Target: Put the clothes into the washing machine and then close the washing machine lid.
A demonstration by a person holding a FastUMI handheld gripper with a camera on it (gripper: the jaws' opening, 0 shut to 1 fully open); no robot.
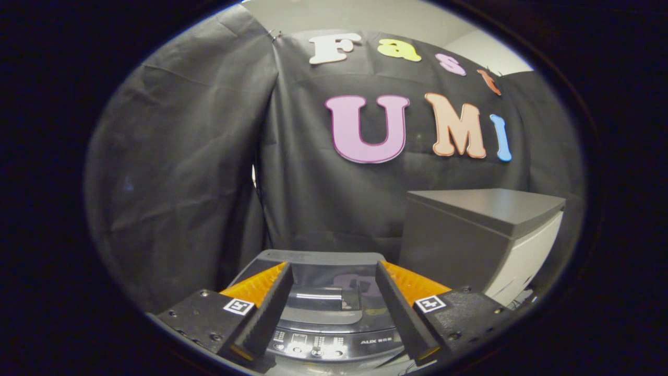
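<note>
The washing machine (329, 292) stands below and just ahead of my fingers, seen from above. Its glossy dark lid lies flat and shut, and its control panel (313, 344) with buttons sits nearest to me. My gripper (331, 271) hovers over the machine with its fingers spread wide and nothing between them. The lid shows through the gap between the fingers.
A grey and white cabinet (485, 235) stands right of the washing machine, taller than it. The black cloth wall (177, 172) hangs close behind and to the left of the machine.
</note>
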